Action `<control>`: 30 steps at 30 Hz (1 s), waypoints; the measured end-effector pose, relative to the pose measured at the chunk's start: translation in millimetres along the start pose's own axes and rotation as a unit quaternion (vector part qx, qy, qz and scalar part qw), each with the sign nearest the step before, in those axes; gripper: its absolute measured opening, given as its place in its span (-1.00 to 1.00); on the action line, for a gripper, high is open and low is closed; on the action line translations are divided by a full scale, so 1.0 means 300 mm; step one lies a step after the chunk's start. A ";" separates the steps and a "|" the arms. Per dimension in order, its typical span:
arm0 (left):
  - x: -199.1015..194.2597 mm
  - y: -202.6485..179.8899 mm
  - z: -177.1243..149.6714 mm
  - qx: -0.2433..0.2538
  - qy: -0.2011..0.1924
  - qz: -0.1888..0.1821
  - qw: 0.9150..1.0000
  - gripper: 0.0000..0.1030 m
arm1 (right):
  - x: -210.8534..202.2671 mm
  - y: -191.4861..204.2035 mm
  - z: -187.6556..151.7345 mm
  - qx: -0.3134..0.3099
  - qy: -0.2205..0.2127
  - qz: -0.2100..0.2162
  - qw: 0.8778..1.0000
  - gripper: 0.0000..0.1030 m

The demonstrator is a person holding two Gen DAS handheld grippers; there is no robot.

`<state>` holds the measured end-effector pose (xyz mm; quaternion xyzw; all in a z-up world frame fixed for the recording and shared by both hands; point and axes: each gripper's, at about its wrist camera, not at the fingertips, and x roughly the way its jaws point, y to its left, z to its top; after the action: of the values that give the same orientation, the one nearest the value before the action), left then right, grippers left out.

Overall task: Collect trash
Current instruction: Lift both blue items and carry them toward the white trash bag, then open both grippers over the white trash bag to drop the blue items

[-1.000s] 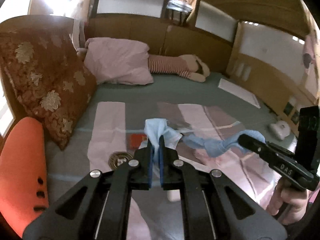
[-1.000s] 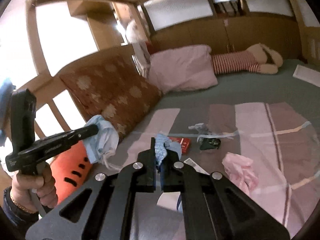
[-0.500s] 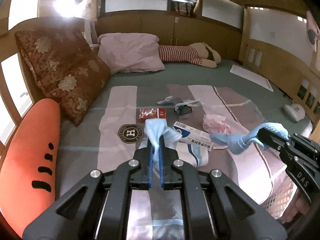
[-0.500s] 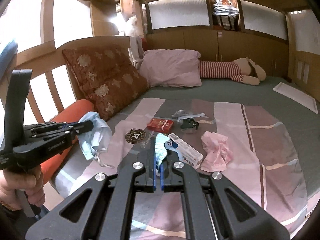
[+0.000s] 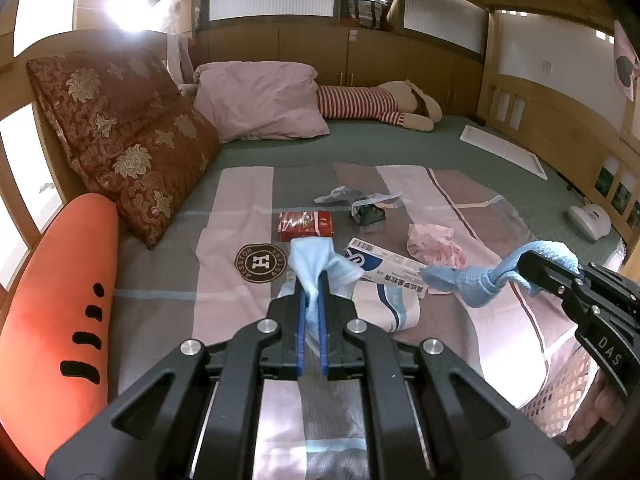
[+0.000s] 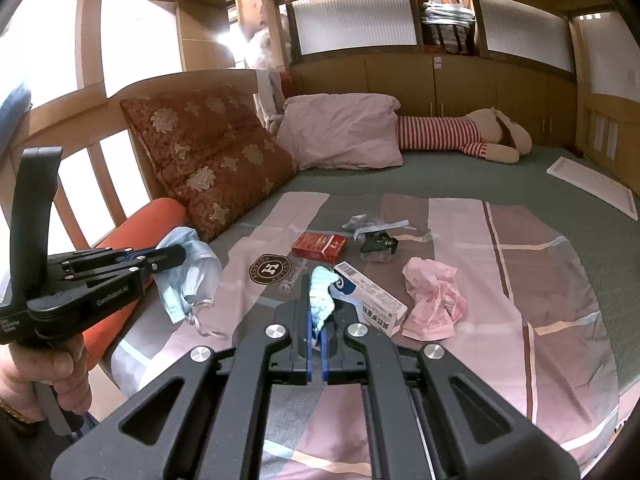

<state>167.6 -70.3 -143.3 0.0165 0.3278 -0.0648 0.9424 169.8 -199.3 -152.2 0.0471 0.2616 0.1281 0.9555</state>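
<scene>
Risk noted at left gripper (image 5: 311, 300): clenched on a pale blue face mask (image 5: 316, 264), caught only by a bunched fold at the tips. Loose ear loops (image 6: 200, 312) dangling below, free to snag on the bedding or drag the mask out on any quick swing.

Right gripper (image 6: 316, 322) likewise clamped, on a light blue knitted sock (image 6: 322, 292), possibly a rolled cloth; weave too blurred to confirm. Most of its length hanging beyond the tips (image 5: 464, 280), so slippage likely if tilted downward.

Both items carried in the air, clear of the blanket, nothing supporting them from beneath.

Trash remaining ahead of the grippers: white barcoded carton (image 6: 370, 294) just beyond the right tips, crumpled pink wrapper (image 6: 432, 304) to its right, red cigarette pack (image 6: 319, 246) farther forward, dark crushed wrapper (image 6: 378, 246) beside that. No bin identifiable with certainty; netted object (image 5: 560, 392) under the right gripper only partly seen.
</scene>
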 end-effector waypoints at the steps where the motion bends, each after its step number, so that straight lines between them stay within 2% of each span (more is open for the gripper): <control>1: 0.001 0.000 0.000 0.000 0.000 0.000 1.000 -0.88 | 0.000 0.001 0.001 0.000 0.001 0.000 1.000 -0.93; 10: 0.015 -0.005 -0.003 0.002 0.006 -0.002 1.000 -0.88 | -0.004 -0.002 0.002 0.002 0.000 0.000 1.000 -0.93; 13: 0.016 -0.026 0.000 0.003 0.007 -0.012 1.000 -0.88 | -0.043 -0.026 0.010 0.015 -0.015 0.002 1.000 -0.93; 17: 0.005 -0.105 0.016 0.009 0.006 -0.057 0.998 -0.88 | -0.193 -0.094 -0.006 0.052 -0.052 -0.008 0.997 -0.93; 20: -0.014 -0.243 0.016 0.042 0.005 -0.103 0.994 -0.88 | -0.352 -0.176 -0.074 0.083 -0.062 -0.031 0.994 -0.93; 23: -0.034 -0.417 0.000 0.085 0.014 -0.161 0.983 -0.88 | -0.513 -0.256 -0.138 0.103 -0.065 -0.071 0.990 -0.93; 26: -0.072 -0.609 -0.019 0.126 0.024 -0.230 0.965 -0.88 | -0.684 -0.340 -0.211 0.120 -0.066 -0.133 0.982 -0.93; 29: -0.121 -0.823 -0.058 0.179 0.034 -0.301 0.936 -0.88 | -0.822 -0.403 -0.287 0.138 -0.058 -0.193 0.970 -0.93; 30: -0.137 -0.905 -0.078 0.199 0.042 -0.326 0.923 -0.88 | -0.859 -0.424 -0.316 0.144 -0.051 -0.213 0.965 -0.93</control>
<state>85.2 -332.9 -133.0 0.0987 0.3343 -0.4319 0.8318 -64.7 -389.0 -127.8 0.1337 0.2322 -0.1200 0.9559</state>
